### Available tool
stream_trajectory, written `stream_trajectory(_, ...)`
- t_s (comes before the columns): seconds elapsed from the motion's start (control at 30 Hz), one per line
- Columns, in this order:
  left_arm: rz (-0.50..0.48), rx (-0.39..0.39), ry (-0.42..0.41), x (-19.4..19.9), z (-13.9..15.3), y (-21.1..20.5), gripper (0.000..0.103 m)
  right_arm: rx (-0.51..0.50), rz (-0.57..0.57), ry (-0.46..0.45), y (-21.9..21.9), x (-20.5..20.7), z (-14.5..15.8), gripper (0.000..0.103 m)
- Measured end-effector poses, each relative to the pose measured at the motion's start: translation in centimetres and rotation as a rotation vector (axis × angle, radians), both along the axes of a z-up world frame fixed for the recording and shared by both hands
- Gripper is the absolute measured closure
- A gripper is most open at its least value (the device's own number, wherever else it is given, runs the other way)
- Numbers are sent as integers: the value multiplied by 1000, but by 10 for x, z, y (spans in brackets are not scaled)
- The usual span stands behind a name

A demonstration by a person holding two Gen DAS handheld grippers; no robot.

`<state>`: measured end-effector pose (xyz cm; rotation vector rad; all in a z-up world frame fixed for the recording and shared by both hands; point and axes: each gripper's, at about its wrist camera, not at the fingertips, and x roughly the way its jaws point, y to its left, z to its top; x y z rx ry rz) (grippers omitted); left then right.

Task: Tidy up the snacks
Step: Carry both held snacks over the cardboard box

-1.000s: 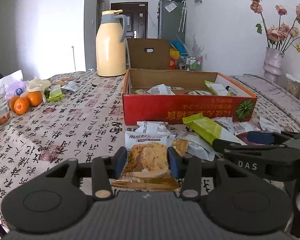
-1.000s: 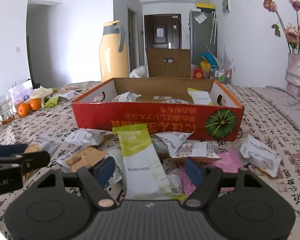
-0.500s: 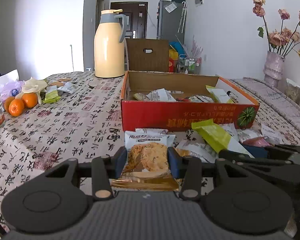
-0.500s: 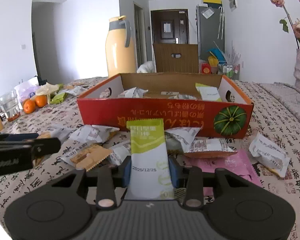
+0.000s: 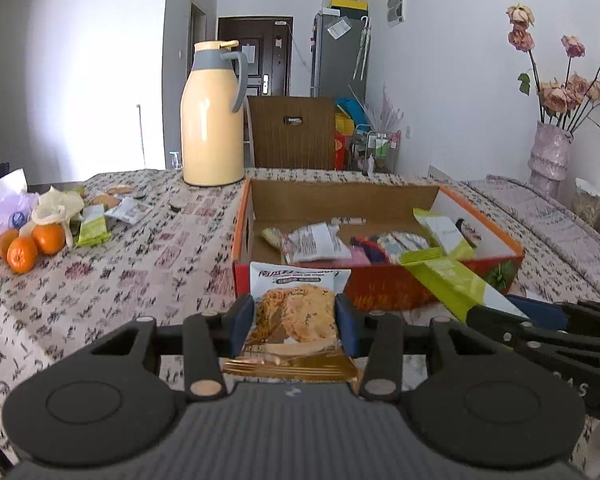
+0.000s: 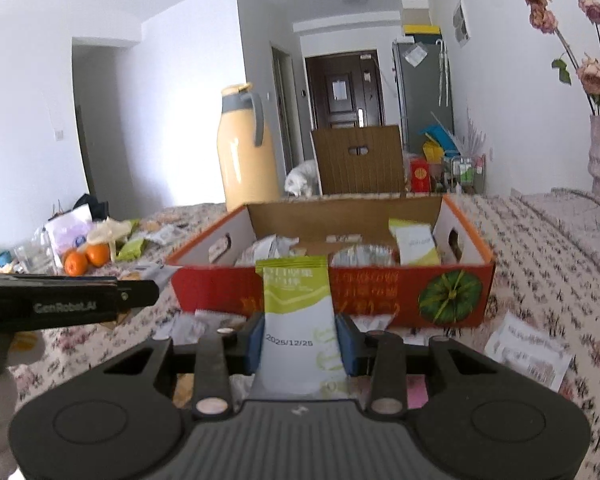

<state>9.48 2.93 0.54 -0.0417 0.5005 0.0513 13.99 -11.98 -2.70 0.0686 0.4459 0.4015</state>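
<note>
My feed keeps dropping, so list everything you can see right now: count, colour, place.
box: one, red cardboard, mid-table, packets inside
cookie packet: one, gold-brown, in left gripper
green-and-white packet: one, in right gripper
loose packets: several, white, on the tablecloth before the box
thermos jug: one, cream, behind the box
oranges: about three, table's left edge
vase: one, pink, dried roses, far right
cat: one, white, behind the table
left gripper: black, shut on cookie packet
right gripper: black, shut on green-and-white packet
</note>
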Motion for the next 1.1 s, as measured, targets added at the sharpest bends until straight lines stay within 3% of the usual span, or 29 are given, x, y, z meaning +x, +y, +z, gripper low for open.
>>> stream_trajectory(0.4,24,-6,-17,53,19,1,58,-9,-33,-21,0,64,24,66)
stream_trajectory(0.7,24,5,-6,107,22,-4,58,-27,-23,1,14,122,19,66)
stream_trajectory(1.1,31,-40,75,162,-15,3,58,-25,-72,39,12,169,-12,66)
